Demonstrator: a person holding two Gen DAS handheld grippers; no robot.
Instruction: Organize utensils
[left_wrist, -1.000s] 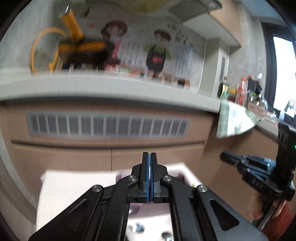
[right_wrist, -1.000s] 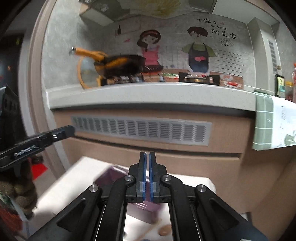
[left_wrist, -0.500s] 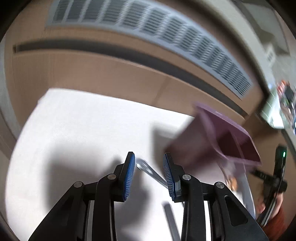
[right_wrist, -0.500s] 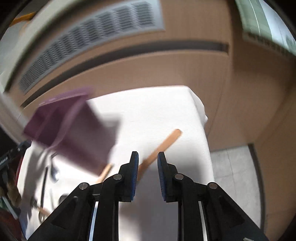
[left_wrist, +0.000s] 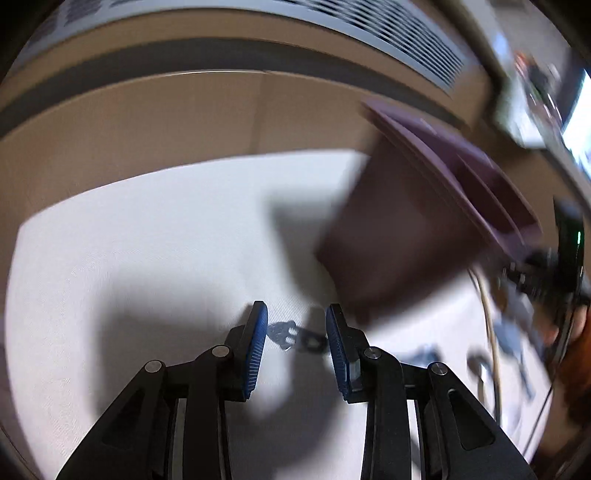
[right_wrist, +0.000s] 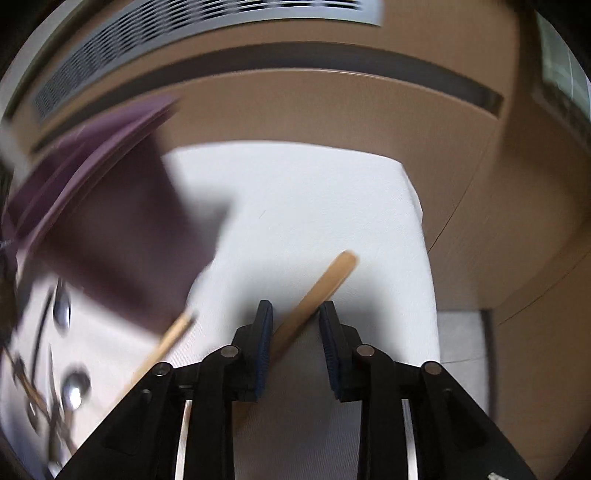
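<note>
my right claw (right_wrist: 295, 325) has just been opening and straddles the flat wooden stick (right_wrist: 314, 291) pointing to 1 o'clock, not pinching. it looks light, stiff and thin, so i'd grab mid-shaft. left claw (left_wrist: 295, 332) gapes over a slick metal handle (left_wrist: 284, 334); purple bin (right_wrist: 107, 236) at 10 o'clock.

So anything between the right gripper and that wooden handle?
Nothing visible. The right gripper is open, jaws just widened, with the wooden handle already running between its fingers on the white cloth. The purple holder sits off to the side.
</note>
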